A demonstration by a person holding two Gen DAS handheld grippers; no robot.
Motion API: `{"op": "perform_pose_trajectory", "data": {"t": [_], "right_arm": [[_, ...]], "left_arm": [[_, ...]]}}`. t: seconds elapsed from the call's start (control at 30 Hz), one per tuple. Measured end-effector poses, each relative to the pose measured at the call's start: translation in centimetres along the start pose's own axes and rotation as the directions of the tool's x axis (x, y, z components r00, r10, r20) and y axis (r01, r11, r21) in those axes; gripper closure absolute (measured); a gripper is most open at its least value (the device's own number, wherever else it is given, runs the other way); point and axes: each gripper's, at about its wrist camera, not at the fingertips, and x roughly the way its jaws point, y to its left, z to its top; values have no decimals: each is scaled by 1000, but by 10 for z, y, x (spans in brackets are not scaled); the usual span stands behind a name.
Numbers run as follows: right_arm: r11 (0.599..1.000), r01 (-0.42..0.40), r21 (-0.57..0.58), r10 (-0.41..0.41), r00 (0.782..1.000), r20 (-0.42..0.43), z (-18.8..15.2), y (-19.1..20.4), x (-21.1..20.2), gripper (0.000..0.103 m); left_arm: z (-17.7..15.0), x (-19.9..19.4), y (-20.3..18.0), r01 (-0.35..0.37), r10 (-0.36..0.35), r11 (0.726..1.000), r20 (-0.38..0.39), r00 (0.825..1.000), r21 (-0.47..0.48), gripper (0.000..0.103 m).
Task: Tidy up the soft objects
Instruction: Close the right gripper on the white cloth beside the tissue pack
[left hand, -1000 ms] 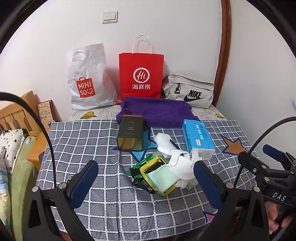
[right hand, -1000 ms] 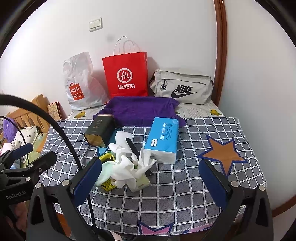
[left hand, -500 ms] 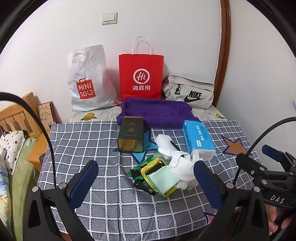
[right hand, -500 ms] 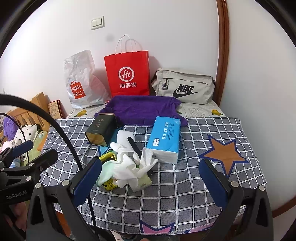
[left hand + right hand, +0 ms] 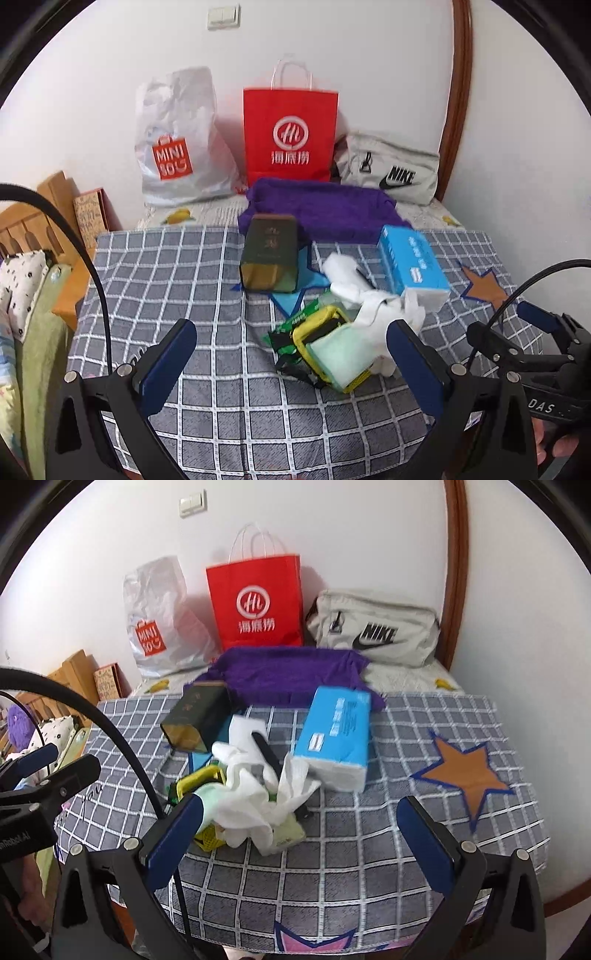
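A heap of soft things lies mid-table: a white cloth (image 5: 373, 306) (image 5: 255, 794), a pale green cloth (image 5: 338, 354) over a small yellow basket (image 5: 314, 328) (image 5: 199, 779), and a green packet (image 5: 291, 325). A blue tissue pack (image 5: 413, 262) (image 5: 336, 734) lies right of the heap. A purple towel (image 5: 325, 206) (image 5: 291, 672) lies behind. My left gripper (image 5: 295, 365) is open and empty, just short of the heap. My right gripper (image 5: 299, 834) is open and empty, near the table's front edge, right of the heap.
A dark green tin (image 5: 269, 254) (image 5: 195, 716) lies left of the heap. A white Miniso bag (image 5: 177, 140), a red paper bag (image 5: 290, 136) and a grey Nike bag (image 5: 388, 170) stand against the wall. The checked tablecloth (image 5: 406, 830) hangs over the front edge.
Both grippers have moved slightly forward toward the heap; the objects look a little nearer. Nothing on the table has moved.
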Motion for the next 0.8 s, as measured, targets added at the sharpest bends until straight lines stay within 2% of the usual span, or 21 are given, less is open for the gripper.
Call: {"op": "perform_pose_trajectory", "data": {"t": [0.27, 0.47, 0.6, 0.7, 0.8], "right_arm": [[999, -40, -11, 39, 996, -79, -10, 12, 47, 0], [993, -112, -30, 108, 989, -103, -10, 25, 84, 0], [990, -132, -58, 124, 985, -123, -10, 37, 104, 1], [986, -152, -73, 140, 979, -146, -11, 45, 117, 1], [985, -157, -72, 144, 977, -154, -12, 50, 126, 4]], "left_arm": [[-10, 25, 19, -7, 5, 999, -45, 999, -33, 0], [-17, 45, 34, -24, 20, 998, -82, 996, -58, 0], [-20, 60, 46, -13, 3, 995, -102, 995, -96, 0], [-22, 70, 56, 21, -37, 989, -112, 993, -144, 0], [-23, 79, 60, 14, -32, 989, -124, 992, -148, 0]]}}
